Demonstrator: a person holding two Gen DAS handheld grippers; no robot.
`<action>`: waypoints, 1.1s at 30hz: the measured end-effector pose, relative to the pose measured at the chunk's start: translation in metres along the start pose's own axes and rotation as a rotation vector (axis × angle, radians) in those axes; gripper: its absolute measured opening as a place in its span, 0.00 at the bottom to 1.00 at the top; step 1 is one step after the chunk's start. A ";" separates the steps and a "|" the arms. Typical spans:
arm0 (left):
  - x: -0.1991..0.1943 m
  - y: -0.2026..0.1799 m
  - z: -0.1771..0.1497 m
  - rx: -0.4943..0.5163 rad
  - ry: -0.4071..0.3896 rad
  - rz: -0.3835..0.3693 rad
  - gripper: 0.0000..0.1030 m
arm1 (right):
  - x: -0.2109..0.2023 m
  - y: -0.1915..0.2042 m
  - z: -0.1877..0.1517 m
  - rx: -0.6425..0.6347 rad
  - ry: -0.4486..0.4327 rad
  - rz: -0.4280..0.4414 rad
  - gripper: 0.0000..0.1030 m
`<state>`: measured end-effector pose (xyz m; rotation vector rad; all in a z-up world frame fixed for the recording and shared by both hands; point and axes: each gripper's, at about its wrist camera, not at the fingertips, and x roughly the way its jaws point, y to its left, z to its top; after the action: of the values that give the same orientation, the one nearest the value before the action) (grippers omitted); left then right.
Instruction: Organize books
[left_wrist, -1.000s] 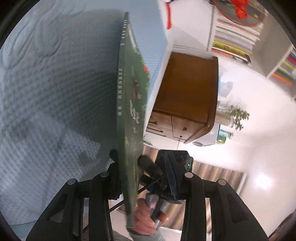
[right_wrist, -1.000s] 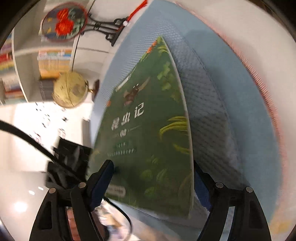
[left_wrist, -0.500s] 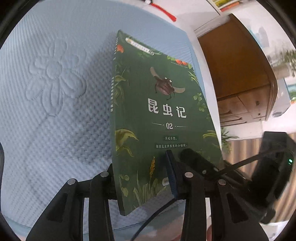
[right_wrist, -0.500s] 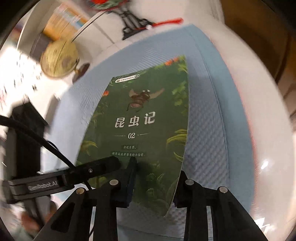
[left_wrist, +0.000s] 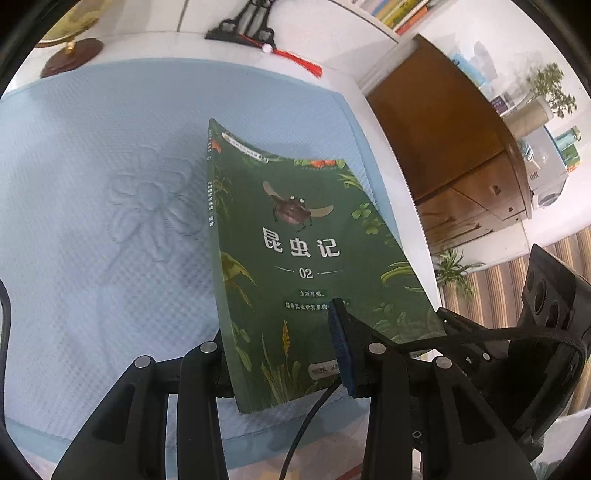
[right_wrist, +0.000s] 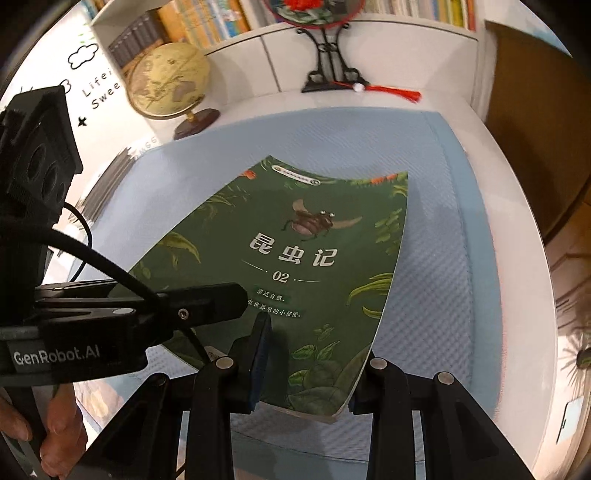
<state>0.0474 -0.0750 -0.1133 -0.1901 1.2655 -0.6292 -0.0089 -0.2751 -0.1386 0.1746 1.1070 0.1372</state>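
Both pairs of fingers are clamped on the near end of one green book (left_wrist: 295, 258). The left gripper (left_wrist: 284, 354) has its fingers narrowed to the book's thickness, one finger (left_wrist: 341, 350) with its blue pad pressed on the front cover, the other behind the spine-side corner. The right gripper (right_wrist: 306, 373) has just been closing and now grips the book's opposite near corner, its blue-padded finger (right_wrist: 260, 354) on the cover and its mate against the page edge underneath.

The book, with a beetle and white Chinese title on the cover and the number 02, is held cover up between the two grippers. Its long axis runs away from both cameras, top edge far, bottom edge at the fingers. The spine lies on the left side. The cover bows slightly along its free edge.

Below it lies a pale blue quilted mat (left_wrist: 92, 229) with a stitched flower, spread over a white surface (right_wrist: 517, 258). At the far edge stand a globe (right_wrist: 166, 81) and a black stand (right_wrist: 328, 70) with a red tassel (left_wrist: 299, 61). Shelved books (right_wrist: 207, 18) line the wall behind. A wooden cabinet (left_wrist: 450, 147) stands off to the right. Part of a hand (right_wrist: 55, 432) shows on the left gripper's handle.
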 end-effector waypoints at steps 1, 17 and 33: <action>-0.005 0.004 -0.001 -0.004 -0.008 -0.001 0.34 | 0.000 0.004 -0.001 -0.010 0.000 0.002 0.31; -0.135 0.147 0.012 -0.098 -0.158 -0.025 0.34 | 0.009 0.161 0.059 -0.130 -0.084 0.099 0.32; -0.278 0.308 0.044 -0.131 -0.366 0.083 0.34 | 0.056 0.369 0.134 -0.291 -0.235 0.234 0.33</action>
<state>0.1470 0.3181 -0.0136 -0.3435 0.9553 -0.4163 0.1277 0.0875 -0.0522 0.0565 0.8191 0.4732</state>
